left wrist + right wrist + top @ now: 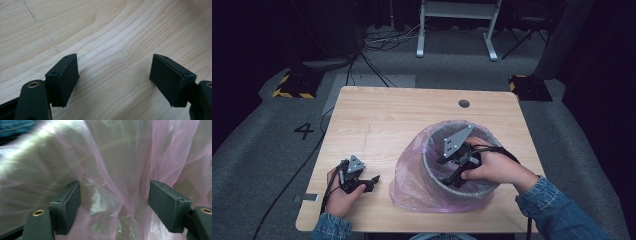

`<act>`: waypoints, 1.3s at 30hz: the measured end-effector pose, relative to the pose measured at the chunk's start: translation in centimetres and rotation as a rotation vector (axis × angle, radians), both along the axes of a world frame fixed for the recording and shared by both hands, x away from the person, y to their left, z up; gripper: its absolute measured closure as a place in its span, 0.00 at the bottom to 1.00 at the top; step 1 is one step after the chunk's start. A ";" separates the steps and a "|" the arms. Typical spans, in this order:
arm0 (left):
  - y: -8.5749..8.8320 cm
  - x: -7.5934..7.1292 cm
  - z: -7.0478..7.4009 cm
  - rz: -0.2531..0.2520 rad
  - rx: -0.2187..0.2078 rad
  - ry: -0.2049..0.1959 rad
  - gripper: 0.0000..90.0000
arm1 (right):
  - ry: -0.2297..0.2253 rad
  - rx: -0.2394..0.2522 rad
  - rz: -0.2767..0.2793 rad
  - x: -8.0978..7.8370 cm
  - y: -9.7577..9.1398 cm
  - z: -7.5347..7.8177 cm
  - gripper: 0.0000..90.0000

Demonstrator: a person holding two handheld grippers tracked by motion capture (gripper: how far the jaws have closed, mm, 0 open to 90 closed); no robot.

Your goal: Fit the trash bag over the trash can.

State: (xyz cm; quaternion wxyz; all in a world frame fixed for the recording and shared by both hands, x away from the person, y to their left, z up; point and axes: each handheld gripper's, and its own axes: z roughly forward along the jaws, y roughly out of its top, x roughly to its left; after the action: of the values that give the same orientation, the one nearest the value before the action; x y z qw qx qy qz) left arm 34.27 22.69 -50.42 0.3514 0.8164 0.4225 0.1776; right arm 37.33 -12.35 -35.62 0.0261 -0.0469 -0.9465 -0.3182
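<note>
A grey round bin (428, 156) lined with a thin pink plastic bag (408, 186) stands on the wooden table (377, 120), right of centre. My right gripper (454, 181) reaches down inside the bin, held by a hand in a denim sleeve. Its jaws stand wide apart in the right gripper view (115, 202), with loose folds of the pink bag (117, 157) between and behind them, not pinched. My left gripper (368, 183) rests low on the table near the front left. In the left gripper view (115, 75) it is open over bare wood (112, 37) with nothing between the jaws.
The bag's skirt spills over the tabletop around the bin's base. A round cable hole (464, 103) sits near the table's far edge. Beyond the table are a white desk frame (457, 30), striped floor bases (292, 87) and cables on grey carpet.
</note>
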 end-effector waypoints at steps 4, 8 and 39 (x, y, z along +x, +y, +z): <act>0.0 0.0 0.0 0.001 -0.002 0.001 0.26 | -0.013 -0.063 -0.080 0.1 0.7 -1.6 0.25; 0.0 0.0 0.0 0.001 -0.001 0.000 0.26 | -0.019 -0.114 -0.139 0.4 1.4 -2.9 0.22; 0.0 0.0 0.0 0.000 0.000 0.000 0.26 | -0.009 0.091 -0.389 1.7 -1.0 2.0 0.24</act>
State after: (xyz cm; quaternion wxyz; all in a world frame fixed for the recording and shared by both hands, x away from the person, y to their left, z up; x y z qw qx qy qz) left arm 34.26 22.69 -50.42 0.3514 0.8163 0.4227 0.1777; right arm 38.99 -13.34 -33.66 -0.0381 -0.2262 -0.9043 -0.3600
